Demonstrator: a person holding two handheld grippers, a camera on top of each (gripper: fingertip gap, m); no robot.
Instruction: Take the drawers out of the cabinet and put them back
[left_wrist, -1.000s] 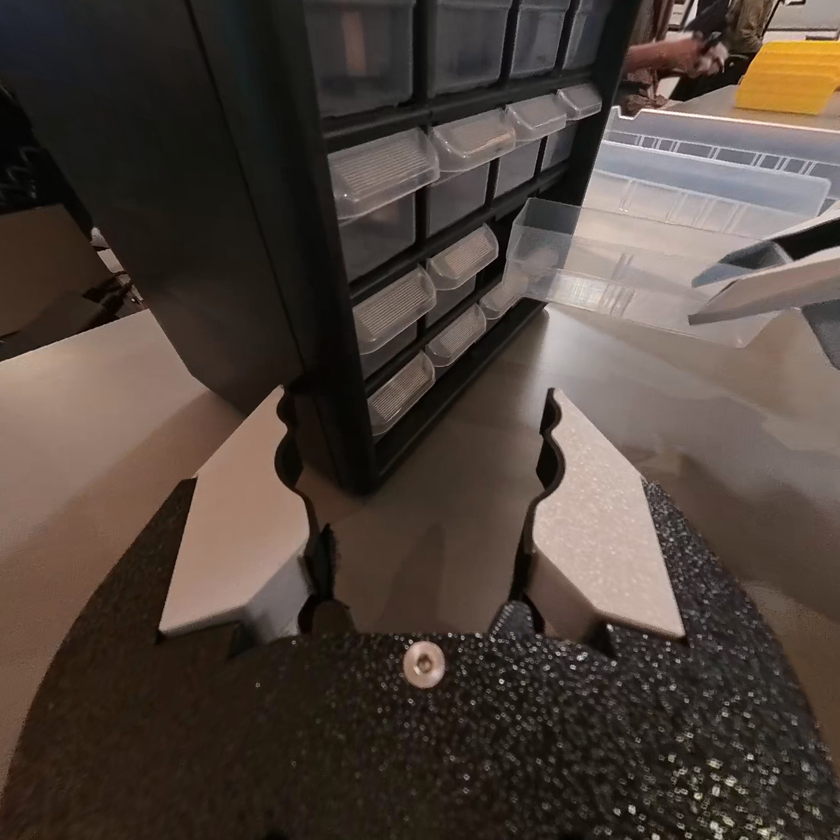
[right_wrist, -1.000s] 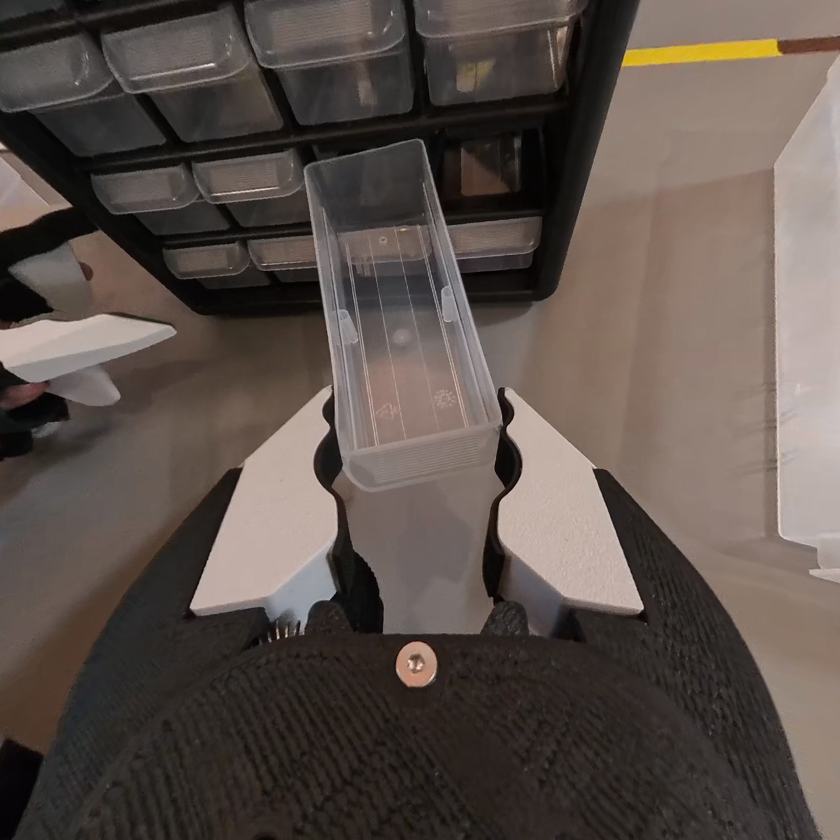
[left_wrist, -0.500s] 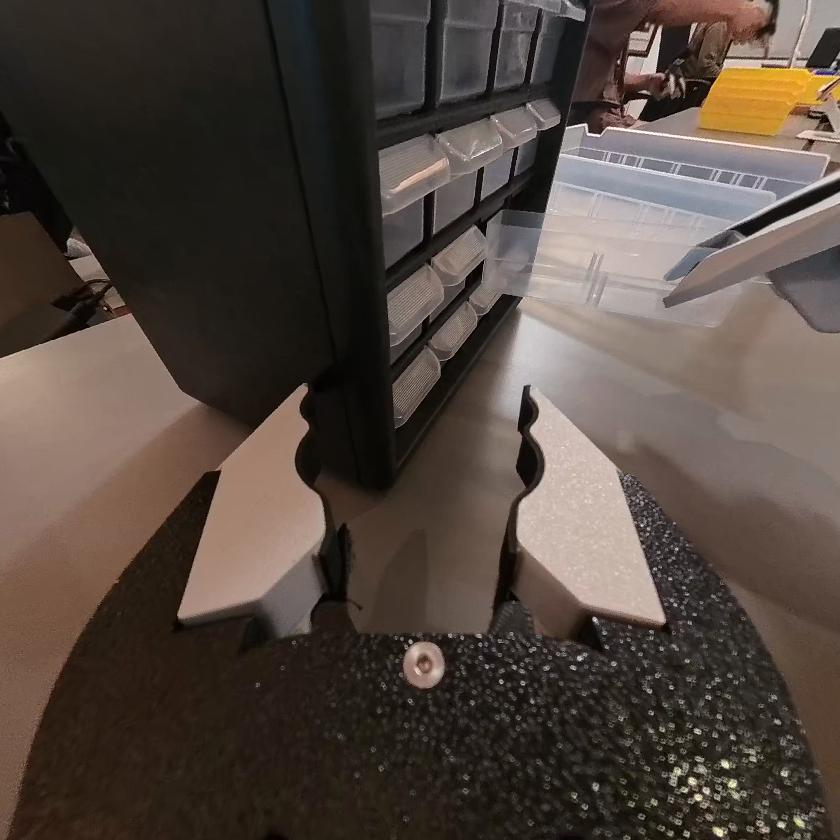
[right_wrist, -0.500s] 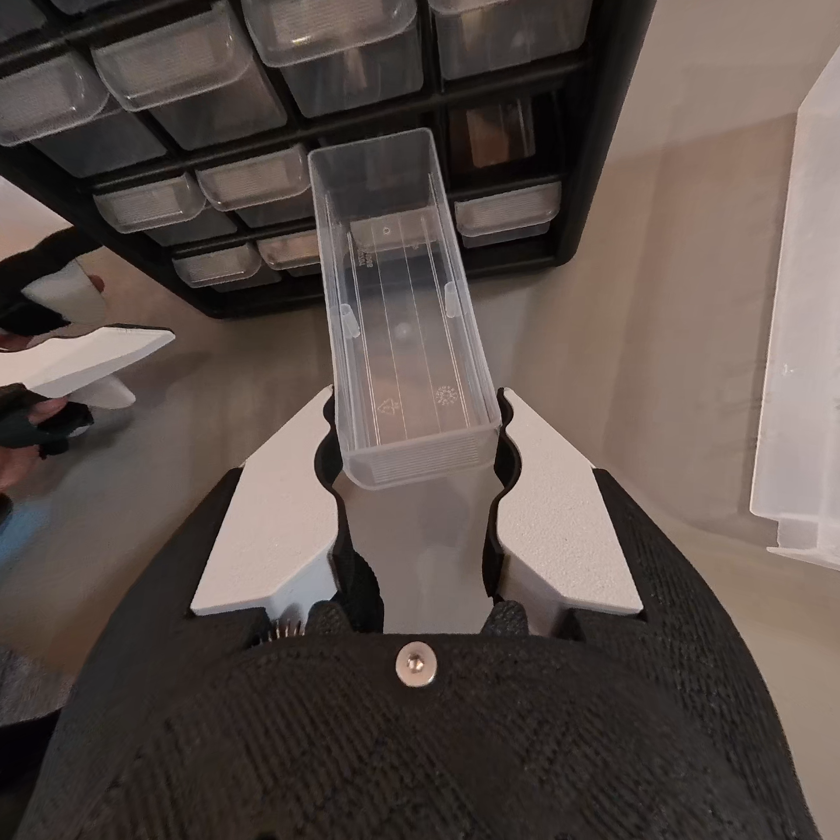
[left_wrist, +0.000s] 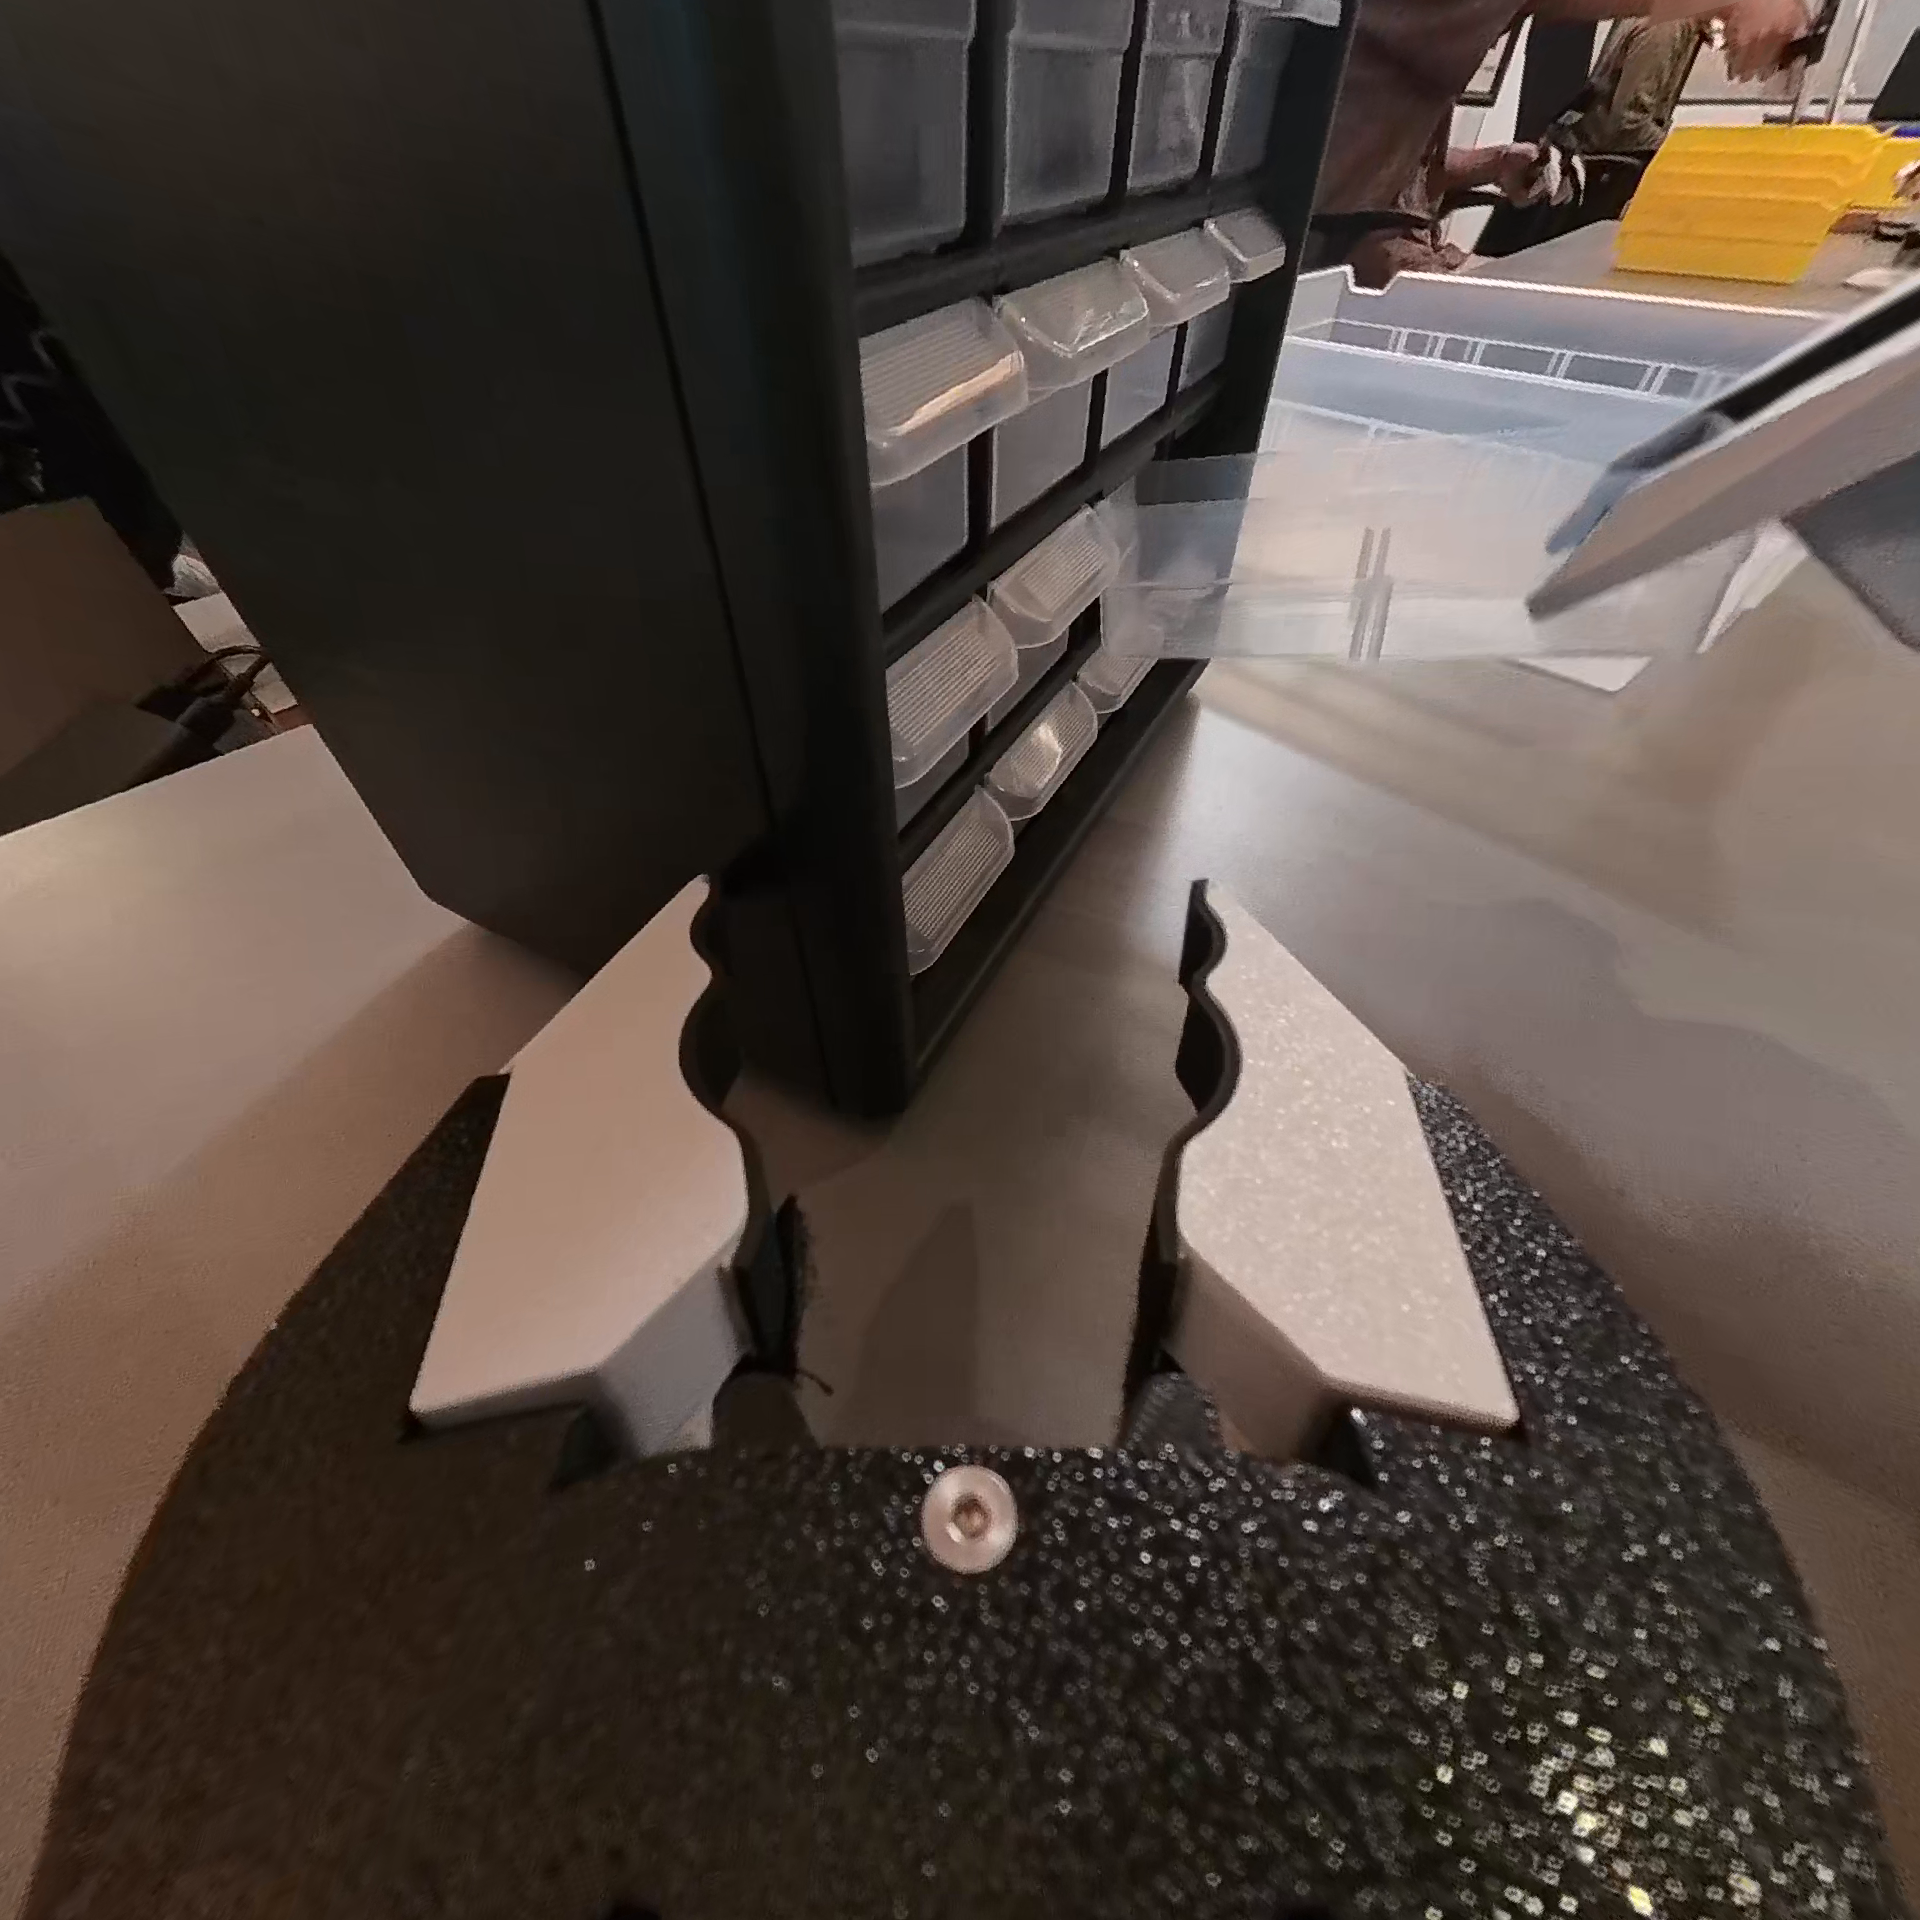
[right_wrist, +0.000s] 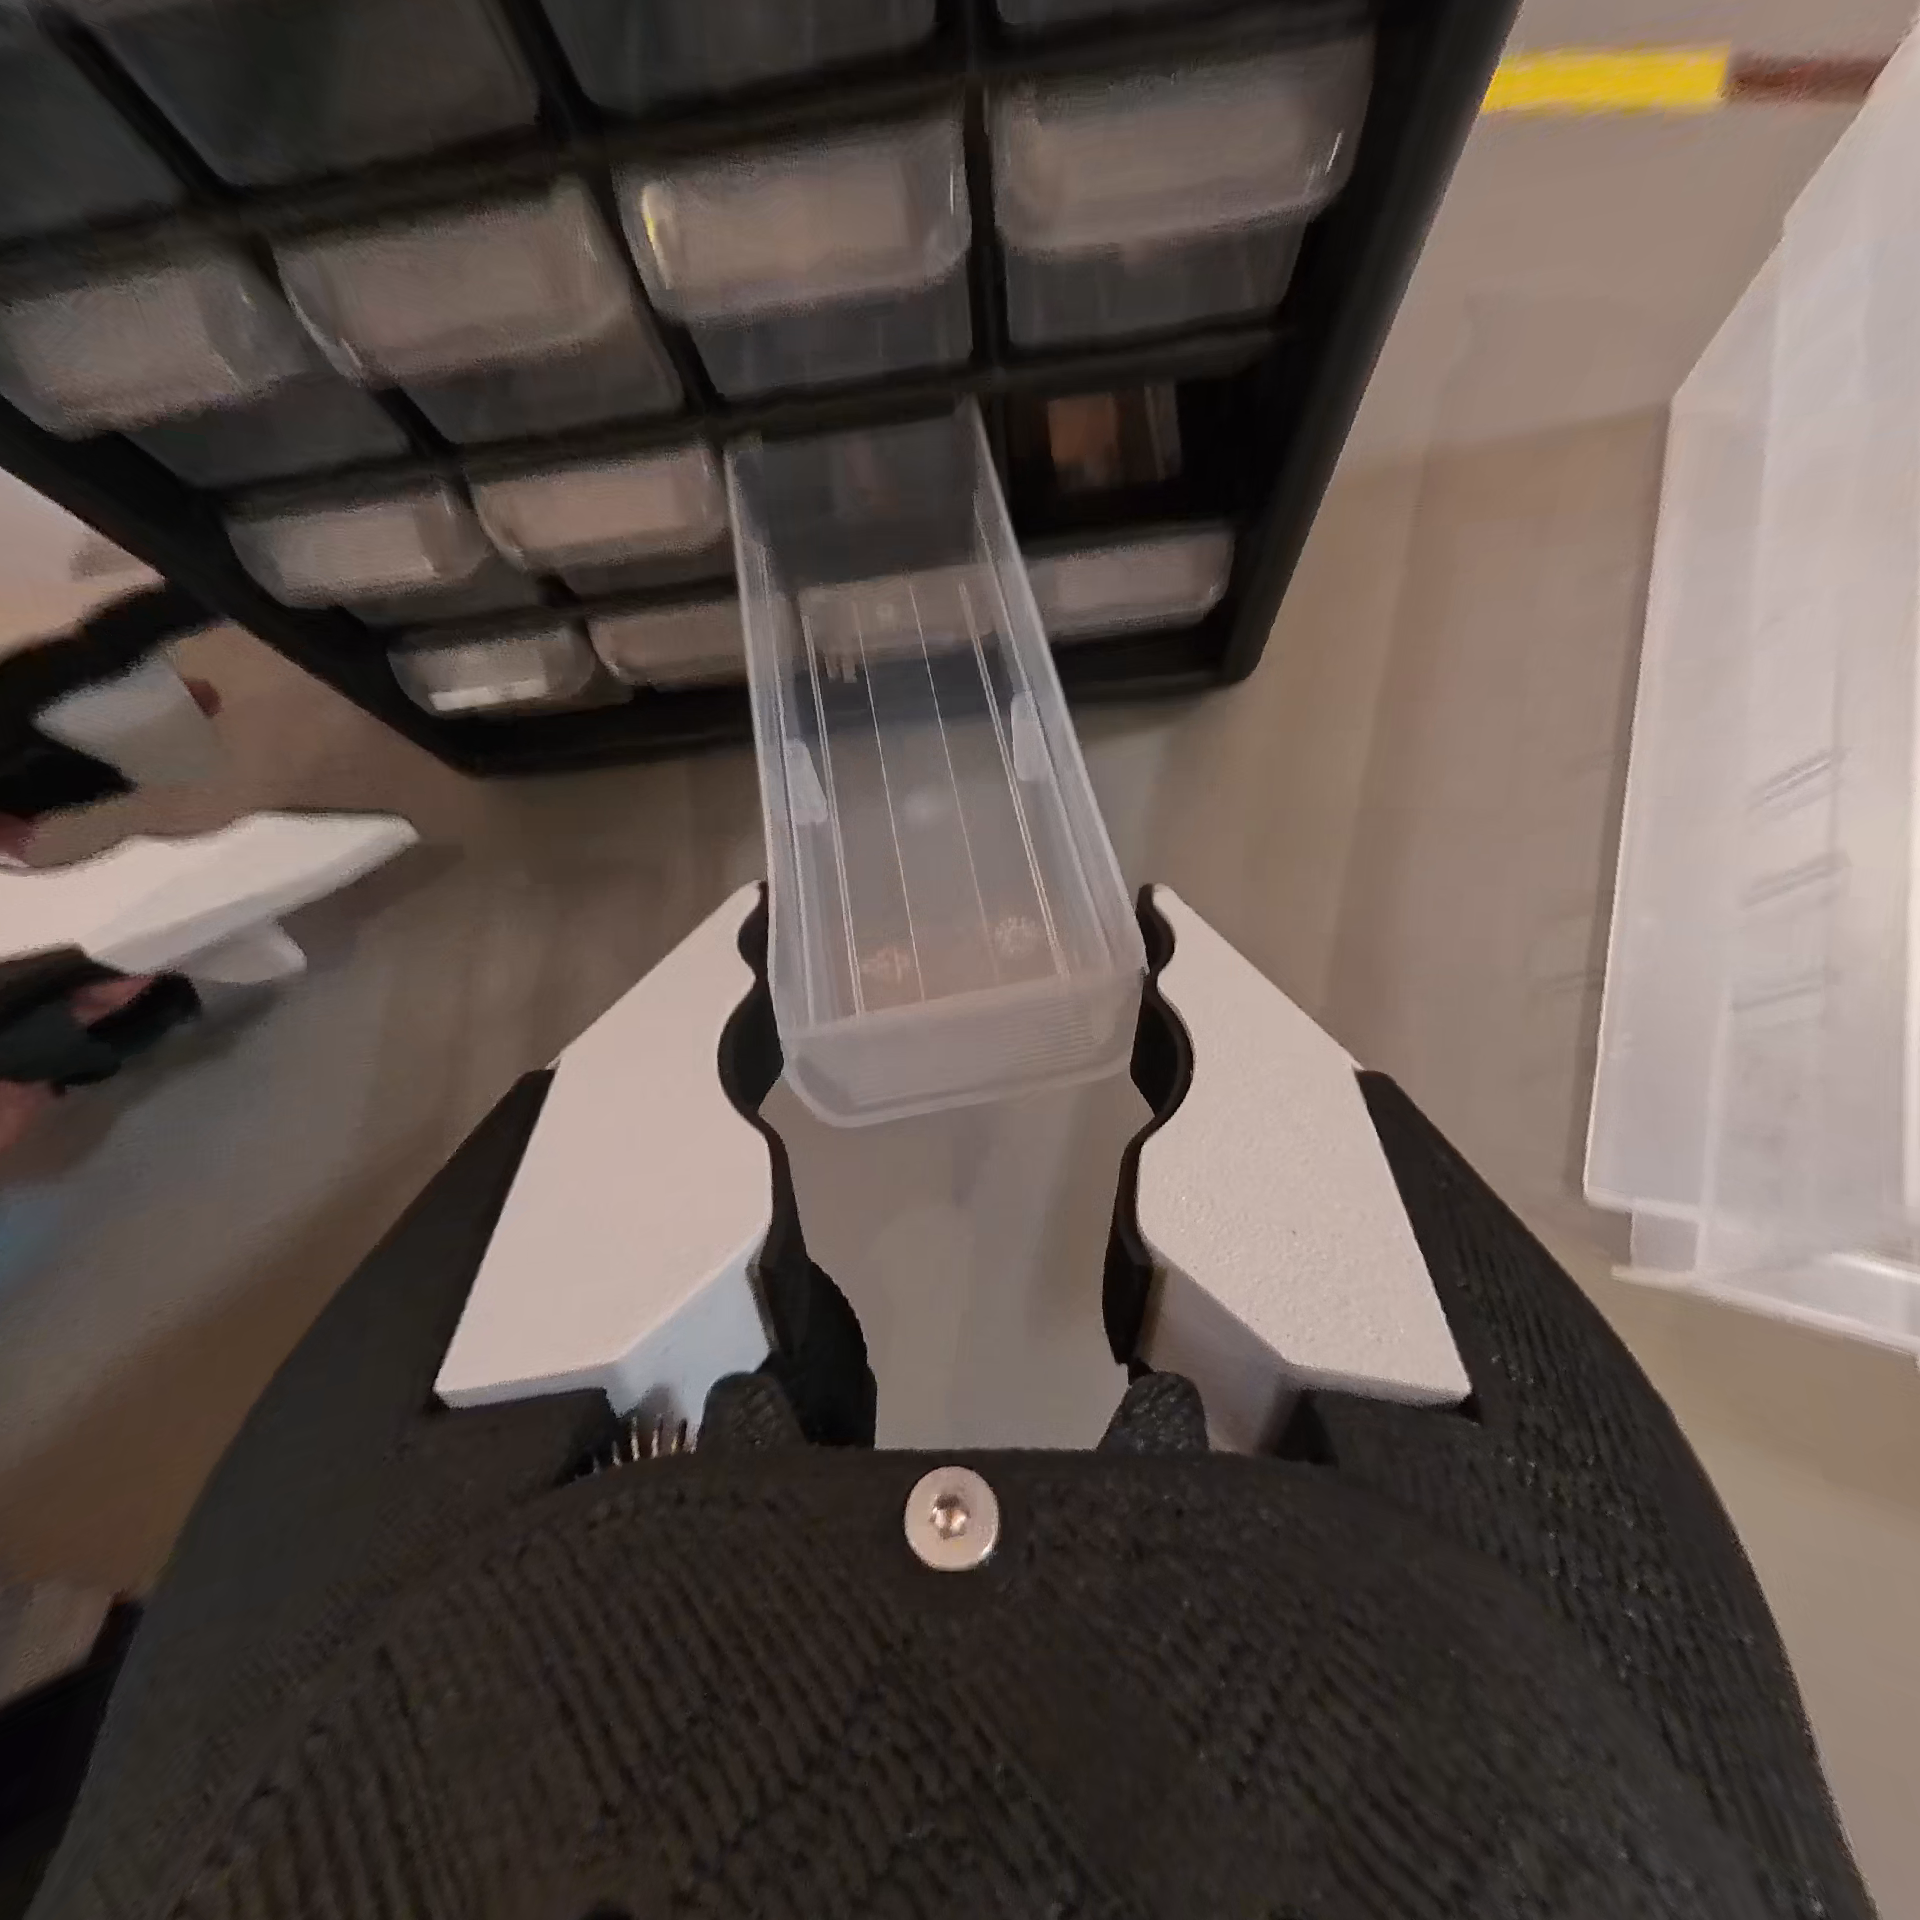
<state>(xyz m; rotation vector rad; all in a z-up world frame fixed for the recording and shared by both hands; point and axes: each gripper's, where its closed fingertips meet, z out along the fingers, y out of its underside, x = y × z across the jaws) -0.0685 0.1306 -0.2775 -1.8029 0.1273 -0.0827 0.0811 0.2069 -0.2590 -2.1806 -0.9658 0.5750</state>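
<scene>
A black cabinet (left_wrist: 468, 416) with several clear drawers stands on the table. My right gripper (right_wrist: 954, 904) is shut on the front end of an empty clear drawer (right_wrist: 935, 831). The drawer's far end sits in the mouth of an open slot in the cabinet (right_wrist: 1351, 416), second row from the bottom. The slot to its right (right_wrist: 1101, 447) is open. In the left wrist view the drawer (left_wrist: 1351, 582) and a right finger (left_wrist: 1714, 457) show blurred. My left gripper (left_wrist: 951, 885) is open, its fingers either side of the cabinet's bottom front corner. It also shows in the right wrist view (right_wrist: 208, 904).
A large clear plastic bin (right_wrist: 1766, 727) stands right of the cabinet, also in the left wrist view (left_wrist: 1558, 364). Yellow bins (left_wrist: 1745, 197) and people (left_wrist: 1403, 125) are behind. A yellow line (right_wrist: 1600, 78) marks the floor.
My right gripper has carried the clear drawer forward to the cabinet, and its far end has reached the open slot. My left gripper has stayed open at the cabinet's corner, shifting slightly.
</scene>
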